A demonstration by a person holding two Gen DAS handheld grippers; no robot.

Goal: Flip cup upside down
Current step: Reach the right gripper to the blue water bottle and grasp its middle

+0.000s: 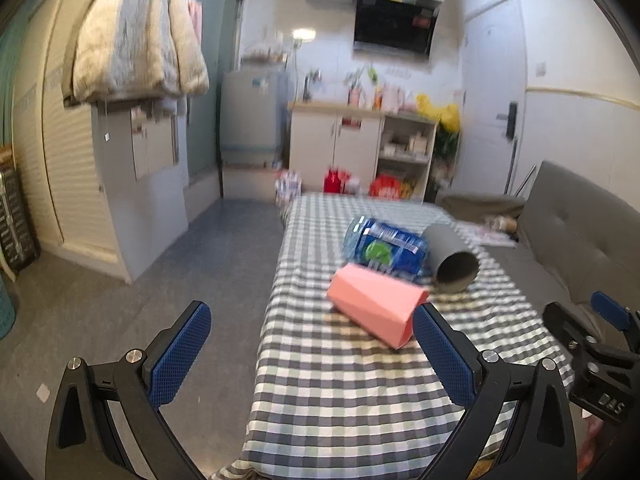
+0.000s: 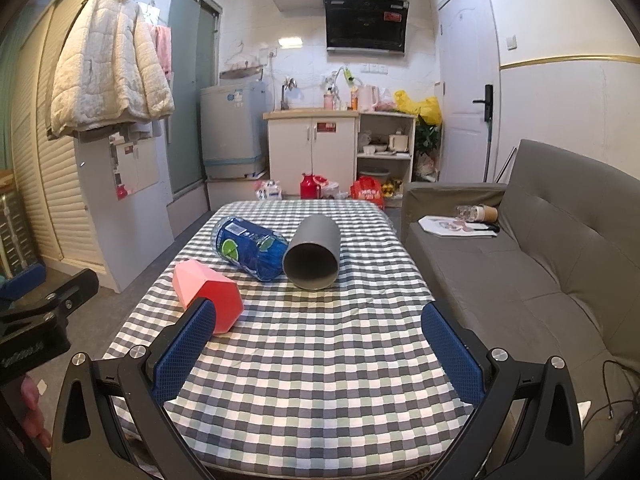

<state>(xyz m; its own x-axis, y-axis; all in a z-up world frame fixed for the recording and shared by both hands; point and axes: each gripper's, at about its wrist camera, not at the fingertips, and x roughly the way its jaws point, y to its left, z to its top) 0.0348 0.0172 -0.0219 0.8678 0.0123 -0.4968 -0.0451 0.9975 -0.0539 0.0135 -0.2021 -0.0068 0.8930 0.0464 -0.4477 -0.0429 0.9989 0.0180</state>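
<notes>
Cup (image 2: 312, 255) sideways, base hidden

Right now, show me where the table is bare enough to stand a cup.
Bare: the near half of the table, this side of the pink cup, and its right edge beside the sofa. Crowded: the far middle, where bottle and grey cup lie together.

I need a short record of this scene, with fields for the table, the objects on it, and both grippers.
table: checked cloth
pink cup: lying on its side, nearest the grippers
grey cup: on its side, mouth toward the camera
blue bottle: lying beside the grey cup
left gripper: jaws open, empty
right gripper: jaws open, empty
</notes>
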